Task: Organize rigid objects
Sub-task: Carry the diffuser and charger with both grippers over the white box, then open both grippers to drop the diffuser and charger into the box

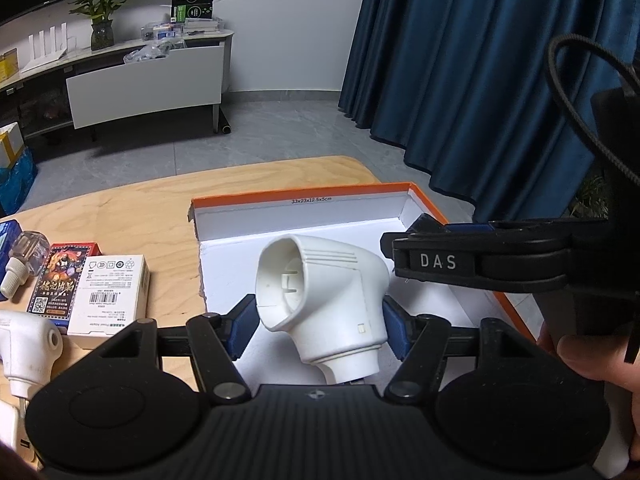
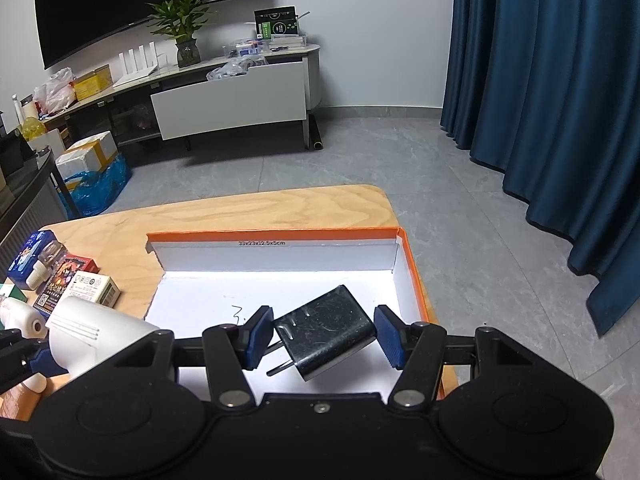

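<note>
**Fig.: Both grippers loaded over box**

L gripper (image 1: 318,326) clamps white nozzle-shaped part (image 1: 320,300) over orange-rimmed box (image 1: 300,194), near-left. R gripper (image 2: 322,336) pinches black plug adapter (image 2: 326,336) skewed, w/ pads on corners, over near-right floor. Risk, I judge: adapter twists free; grippers close together, may collide on release.

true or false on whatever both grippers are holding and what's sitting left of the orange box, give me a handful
1. The left gripper holds a white plastic device. True.
2. The right gripper holds a red card box. False: it holds a black charger with its prongs showing.
3. The orange box has a white inside. True.
4. The black charger lies flat on the box floor. False: it is tilted, between the pads.
5. A white carton lies on the wooden table, left of the orange box. True.
</note>
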`<action>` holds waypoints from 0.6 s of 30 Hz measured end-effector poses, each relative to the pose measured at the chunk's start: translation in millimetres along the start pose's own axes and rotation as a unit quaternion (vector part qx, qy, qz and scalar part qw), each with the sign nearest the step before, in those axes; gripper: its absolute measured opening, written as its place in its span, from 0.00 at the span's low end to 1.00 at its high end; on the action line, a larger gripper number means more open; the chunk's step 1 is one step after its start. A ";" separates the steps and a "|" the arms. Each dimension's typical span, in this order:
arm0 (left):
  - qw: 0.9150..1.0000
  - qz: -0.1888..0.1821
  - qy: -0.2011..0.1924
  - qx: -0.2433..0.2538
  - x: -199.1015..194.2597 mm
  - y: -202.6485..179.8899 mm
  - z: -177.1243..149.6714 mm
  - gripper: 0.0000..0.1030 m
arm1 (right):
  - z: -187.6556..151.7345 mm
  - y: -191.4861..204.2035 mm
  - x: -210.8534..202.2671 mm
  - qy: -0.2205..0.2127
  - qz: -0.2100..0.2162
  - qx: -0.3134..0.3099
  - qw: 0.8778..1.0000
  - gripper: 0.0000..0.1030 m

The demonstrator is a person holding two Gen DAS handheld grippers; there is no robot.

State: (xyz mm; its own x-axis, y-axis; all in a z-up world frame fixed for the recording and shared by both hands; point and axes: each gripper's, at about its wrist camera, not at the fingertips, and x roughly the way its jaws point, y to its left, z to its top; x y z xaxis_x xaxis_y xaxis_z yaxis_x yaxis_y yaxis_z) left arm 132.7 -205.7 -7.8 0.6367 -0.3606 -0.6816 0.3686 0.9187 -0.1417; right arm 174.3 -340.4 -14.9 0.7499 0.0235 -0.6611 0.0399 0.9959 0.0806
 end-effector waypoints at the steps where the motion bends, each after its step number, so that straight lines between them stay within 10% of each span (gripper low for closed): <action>1: 1.000 0.001 -0.001 0.000 0.6 0.1 -0.2 0.64 | 0.7 0.0 1.0 0.000 0.000 -0.001 1.000 0.66; 18: 1.000 0.007 0.003 -0.006 28.6 -0.2 17.0 0.64 | 19.5 -10.1 23.7 0.000 -0.007 0.001 1.000 0.75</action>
State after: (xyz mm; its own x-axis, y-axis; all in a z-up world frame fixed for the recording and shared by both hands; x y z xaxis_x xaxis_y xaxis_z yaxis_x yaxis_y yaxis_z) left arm 162.4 -219.0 -15.1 0.6372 -0.3462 -0.6885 0.3516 0.9256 -0.1400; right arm 204.4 -351.6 -16.8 0.7493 0.0086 -0.6621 0.0526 0.9960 0.0725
